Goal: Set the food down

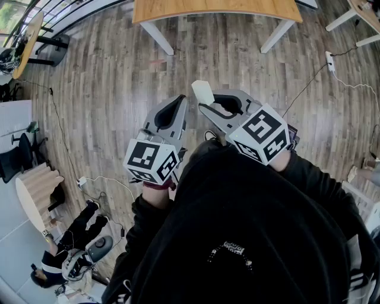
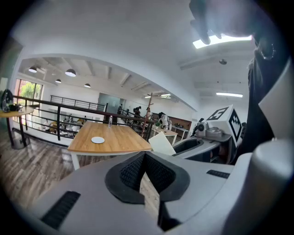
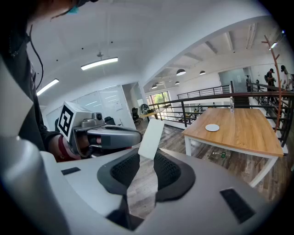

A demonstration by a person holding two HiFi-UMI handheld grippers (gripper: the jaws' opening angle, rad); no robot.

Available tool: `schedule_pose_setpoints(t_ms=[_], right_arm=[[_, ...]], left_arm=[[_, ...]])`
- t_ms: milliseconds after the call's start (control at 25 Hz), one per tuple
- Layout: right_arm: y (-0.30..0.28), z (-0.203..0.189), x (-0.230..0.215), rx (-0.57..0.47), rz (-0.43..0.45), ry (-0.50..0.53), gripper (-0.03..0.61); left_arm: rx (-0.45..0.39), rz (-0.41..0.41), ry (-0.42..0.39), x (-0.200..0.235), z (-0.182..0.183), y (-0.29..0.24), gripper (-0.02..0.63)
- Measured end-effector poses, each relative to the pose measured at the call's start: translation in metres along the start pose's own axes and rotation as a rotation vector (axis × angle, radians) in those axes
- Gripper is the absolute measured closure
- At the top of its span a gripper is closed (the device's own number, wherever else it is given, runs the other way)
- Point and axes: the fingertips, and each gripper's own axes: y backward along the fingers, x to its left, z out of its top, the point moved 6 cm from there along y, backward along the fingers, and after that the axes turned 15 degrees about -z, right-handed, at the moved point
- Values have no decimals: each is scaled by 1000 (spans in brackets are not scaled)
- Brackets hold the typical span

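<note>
Carrying step: the right gripper [image 3: 146, 158] pinches the food [image 3: 151, 137], a pale flat slice, at its tips, well short of the counter [image 1: 217, 9] at twelve o'clock. The left gripper [image 2: 144, 158] is closed on nothing (idle). Next comes closing in and lowering it, probably onto the plate [image 3: 212, 127].

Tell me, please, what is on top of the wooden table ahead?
A small white plate lies on the wooden table, and a bottle stands near its far edge. Nothing in the right gripper view covers the table.
</note>
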Motion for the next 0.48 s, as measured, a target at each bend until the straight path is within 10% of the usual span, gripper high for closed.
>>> schedule_pose_setpoints(t_ms=[480], right_arm=[[18,-5,-43,-4,50,-39,468]], left_arm=[[-91,-11,155,-17,23,-43,617]])
